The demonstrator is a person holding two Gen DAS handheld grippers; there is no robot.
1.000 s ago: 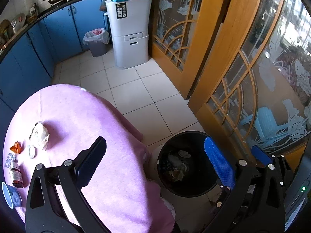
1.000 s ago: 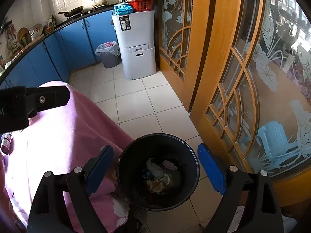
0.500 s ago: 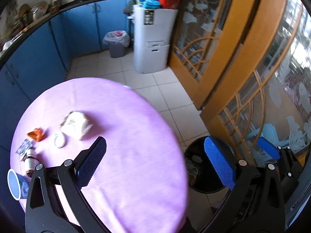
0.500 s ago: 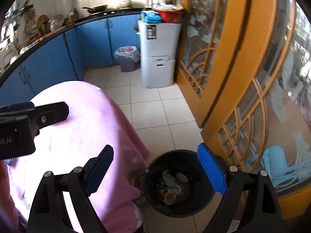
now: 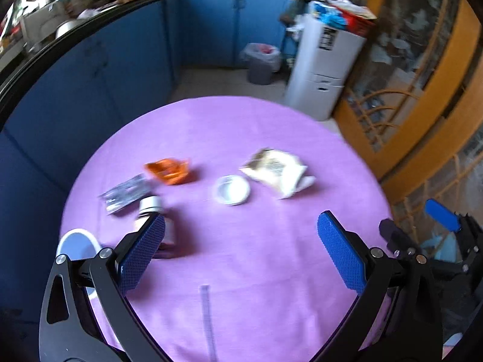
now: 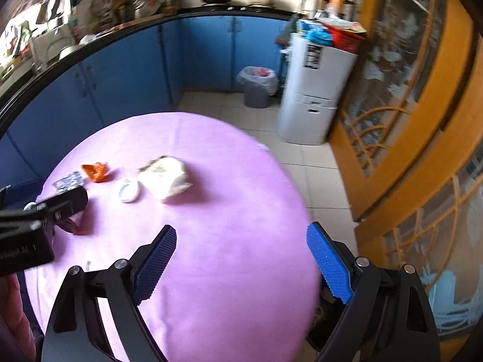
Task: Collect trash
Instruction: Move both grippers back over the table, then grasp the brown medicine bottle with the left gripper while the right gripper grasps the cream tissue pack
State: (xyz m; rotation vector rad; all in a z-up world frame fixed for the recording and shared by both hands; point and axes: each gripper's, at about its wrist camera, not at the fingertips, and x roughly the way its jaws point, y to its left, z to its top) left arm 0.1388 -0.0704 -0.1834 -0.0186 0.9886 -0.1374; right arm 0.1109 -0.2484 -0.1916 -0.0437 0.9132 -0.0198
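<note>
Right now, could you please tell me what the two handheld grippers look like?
Both match: the left gripper and right gripper have black plastic arms joined by silver rivets, ending in jaws faced with blue, knobbly pads. The left gripper's black body carries small white lettering in the right wrist view.

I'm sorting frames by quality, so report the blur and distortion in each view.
Left wrist view: motion blur smears the orange wrapper, white lid and bottle; the left hand-held gripper stays sharp. Right wrist view: milder blur on the crumpled bag, crisp right hand-held gripper. Both views bend the cabinets with fisheye curvature.
</note>
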